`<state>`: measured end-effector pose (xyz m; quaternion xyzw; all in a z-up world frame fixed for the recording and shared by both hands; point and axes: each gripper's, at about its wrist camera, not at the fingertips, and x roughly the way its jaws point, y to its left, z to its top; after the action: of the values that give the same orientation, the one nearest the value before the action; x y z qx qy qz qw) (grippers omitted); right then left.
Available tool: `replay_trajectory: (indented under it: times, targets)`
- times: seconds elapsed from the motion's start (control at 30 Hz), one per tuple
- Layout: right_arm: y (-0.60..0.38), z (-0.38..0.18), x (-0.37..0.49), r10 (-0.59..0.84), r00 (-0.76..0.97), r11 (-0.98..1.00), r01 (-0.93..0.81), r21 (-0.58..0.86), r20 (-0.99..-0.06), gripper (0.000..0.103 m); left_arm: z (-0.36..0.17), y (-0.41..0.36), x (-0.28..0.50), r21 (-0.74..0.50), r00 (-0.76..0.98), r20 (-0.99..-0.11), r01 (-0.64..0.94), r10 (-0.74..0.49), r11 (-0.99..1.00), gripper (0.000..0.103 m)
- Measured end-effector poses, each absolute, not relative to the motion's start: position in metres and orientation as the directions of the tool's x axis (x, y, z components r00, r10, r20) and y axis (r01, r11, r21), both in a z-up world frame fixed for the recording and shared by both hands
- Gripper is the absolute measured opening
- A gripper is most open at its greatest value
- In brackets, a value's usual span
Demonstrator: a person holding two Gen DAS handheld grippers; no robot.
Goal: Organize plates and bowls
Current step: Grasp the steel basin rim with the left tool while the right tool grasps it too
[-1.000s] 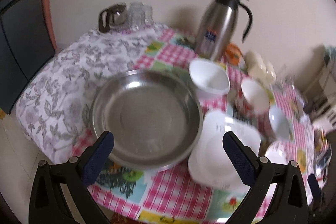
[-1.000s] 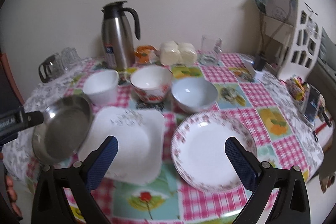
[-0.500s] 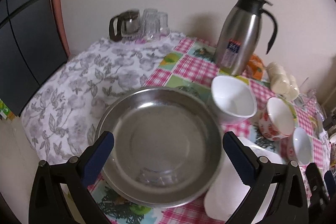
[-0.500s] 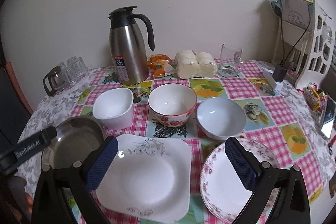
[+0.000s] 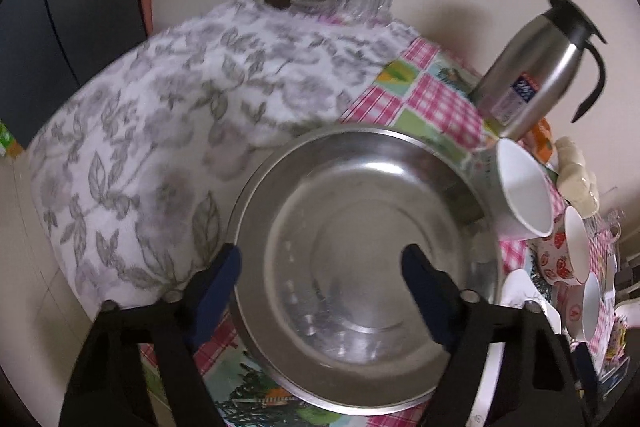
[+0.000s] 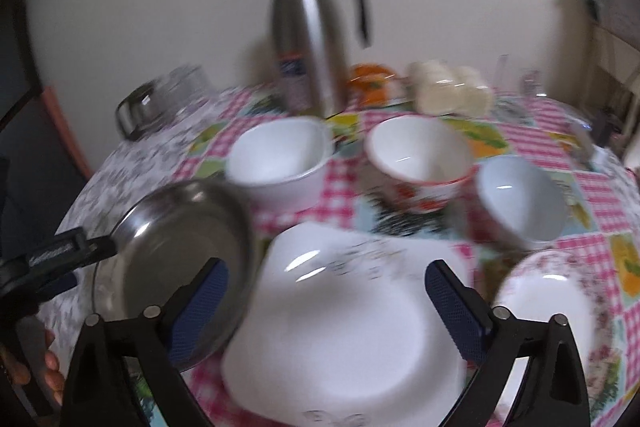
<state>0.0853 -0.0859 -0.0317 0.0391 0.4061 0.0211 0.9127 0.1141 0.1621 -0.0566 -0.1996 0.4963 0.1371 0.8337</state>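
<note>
Your left gripper [image 5: 320, 263] straddles the near-left rim of the round stainless-steel dish [image 5: 360, 247], jaws closing, one finger outside, one over the basin, nothing pinched yet; your right gripper [image 6: 326, 289] hangs over the square white plate [image 6: 344, 327] just beside it, jaws closing, empty; the left is nearer the dish.

Open floral cloth [image 5: 168, 115] left of steel pan [image 5: 360, 267]; right blocked by white cup [image 5: 520, 195], square plate [image 6: 344, 327], bowls crowded close.
</note>
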Motion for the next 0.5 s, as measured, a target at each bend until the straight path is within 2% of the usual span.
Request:
replay_trajectory:
  times: [0.1,0.17,0.37,0.43,0.5]
  targets:
    - [-0.066,-0.044,0.089,0.092,0.644,0.996,-0.052,0.077,-0.760,0.093,-0.068,0.171,0.116,-0.194,0.447,-0.894,-0.445,0.029,0.874,0.078]
    - [-0.057,-0.053,0.092,0.107,0.627,0.994,-0.069,0.082,-0.772,0.090,-0.073,0.176,0.116,-0.185,0.443,-0.896,-0.452,0.040,0.872,0.072]
    - [-0.046,-0.072,0.099,0.137,0.584,0.991,-0.087,0.106,-0.800,0.076,-0.075,0.189,0.116,-0.171,0.444,-0.894,-0.475,0.067,0.863,0.058]
    - [-0.043,-0.074,0.101,0.143,0.579,0.990,-0.095,0.108,-0.803,0.067,-0.075,0.192,0.117,-0.165,0.445,-0.892,-0.481,0.077,0.861,0.054]
    - [-0.040,-0.075,0.101,0.145,0.576,0.989,-0.104,0.104,-0.804,0.063,-0.077,0.198,0.115,-0.150,0.427,-0.899,-0.514,0.100,0.845,0.051]
